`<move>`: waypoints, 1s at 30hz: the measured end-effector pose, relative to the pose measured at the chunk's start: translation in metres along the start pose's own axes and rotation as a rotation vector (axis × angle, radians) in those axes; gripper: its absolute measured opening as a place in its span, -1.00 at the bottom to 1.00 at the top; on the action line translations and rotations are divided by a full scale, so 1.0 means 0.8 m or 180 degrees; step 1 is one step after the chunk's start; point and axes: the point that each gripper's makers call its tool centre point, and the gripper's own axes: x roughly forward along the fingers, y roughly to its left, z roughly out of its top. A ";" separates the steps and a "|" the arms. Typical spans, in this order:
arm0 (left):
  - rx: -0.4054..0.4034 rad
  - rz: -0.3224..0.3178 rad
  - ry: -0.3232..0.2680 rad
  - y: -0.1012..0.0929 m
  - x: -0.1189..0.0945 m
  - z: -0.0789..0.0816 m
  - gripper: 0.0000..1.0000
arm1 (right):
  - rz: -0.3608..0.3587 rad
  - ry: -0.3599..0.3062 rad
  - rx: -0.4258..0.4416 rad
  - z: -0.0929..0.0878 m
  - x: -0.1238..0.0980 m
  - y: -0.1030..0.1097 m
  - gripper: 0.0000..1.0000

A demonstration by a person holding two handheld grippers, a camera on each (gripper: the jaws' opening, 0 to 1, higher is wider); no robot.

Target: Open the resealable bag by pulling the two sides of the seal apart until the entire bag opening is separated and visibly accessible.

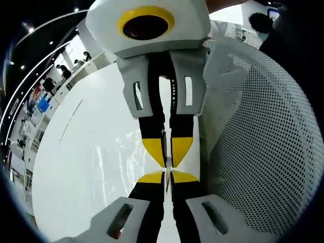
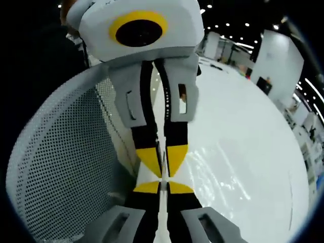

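A clear resealable bag point(image 1: 114, 157) lies glinting on the white table, reaching up to the meeting jaws. In the left gripper view, my left gripper point(image 1: 167, 177) rises from below, its yellow-tipped jaws shut on a thin edge of the bag. My right gripper point(image 1: 167, 159) comes down from above, tip to tip with it, also shut on the film. In the right gripper view, the bag point(image 2: 223, 169) spreads to the right. There my right gripper point(image 2: 161, 186) is shut at the bottom and my left gripper point(image 2: 163, 169) faces it from above. The seal itself is hidden between the jaws.
A white perforated mesh basket point(image 1: 263, 136) stands close beside the grippers, and its wall point(image 2: 61, 167) curves along the left of the right gripper view. The white table point(image 1: 76, 126) stretches away on the bag's side. Stands and people show far behind.
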 end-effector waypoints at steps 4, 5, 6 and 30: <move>0.0119 0.0015 0.0006 0.000 0.002 0.000 -1.00 | -0.0036 0.0020 0.0016 -0.001 0.000 -0.002 -1.00; 0.0144 0.0015 0.0006 0.000 0.002 0.000 -1.00 | -0.0044 0.0023 0.0008 -0.002 0.000 -0.002 -1.00; 0.0181 0.0043 -0.0003 0.002 0.002 0.001 -1.00 | -0.0086 0.0025 -0.0018 -0.002 -0.001 -0.003 -1.00; -0.0146 0.0162 -0.0176 0.008 -0.012 0.005 -1.00 | -0.0227 0.0095 -0.0163 -0.014 -0.010 -0.010 -1.00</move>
